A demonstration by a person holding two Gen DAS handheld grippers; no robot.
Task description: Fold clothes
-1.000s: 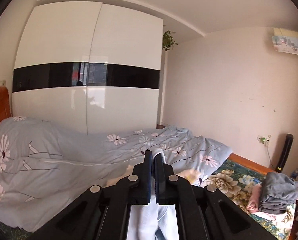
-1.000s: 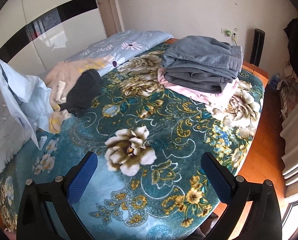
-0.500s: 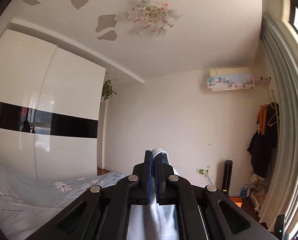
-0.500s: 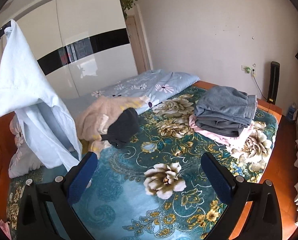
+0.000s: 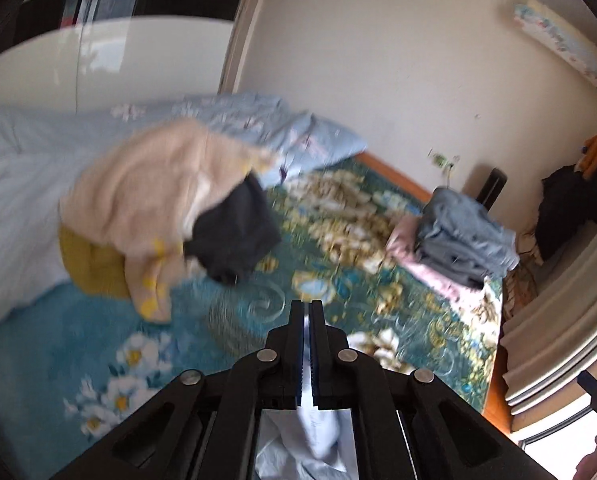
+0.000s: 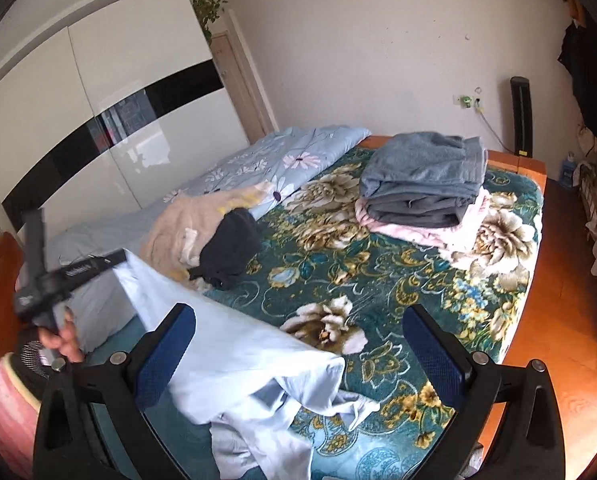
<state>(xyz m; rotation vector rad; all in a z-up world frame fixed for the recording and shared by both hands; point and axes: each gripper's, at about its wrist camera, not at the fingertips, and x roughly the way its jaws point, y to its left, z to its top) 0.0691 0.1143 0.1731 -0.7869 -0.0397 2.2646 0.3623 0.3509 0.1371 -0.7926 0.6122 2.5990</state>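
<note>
Left gripper (image 5: 307, 312) clenched on a thin, crumpled pale-blue cotton shirt (image 6: 234, 364), draped limp from 9 o'clock down onto the plush teal floral bedspread (image 6: 398, 280) at 6 o'clock. Right gripper (image 6: 298, 344) released, blue-padded jaws spread wide above the shirt. Two piles beyond: one loose heap of fuzzy beige and black garments (image 6: 206, 236) at 11 o'clock, one squared stack of folded grey and pink clothes (image 6: 422, 184) at 1 o'clock.

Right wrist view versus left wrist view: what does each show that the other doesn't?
Only the right wrist view shows the light blue shirt spread out and draping onto the bed, the person's hand holding the left gripper, and the open right gripper. Only the left wrist view shows its jaws clamped on the shirt fabric, and the wall air conditioner. Both show the folded grey stack, the beige-and-black pile and the floral blanket.
</note>
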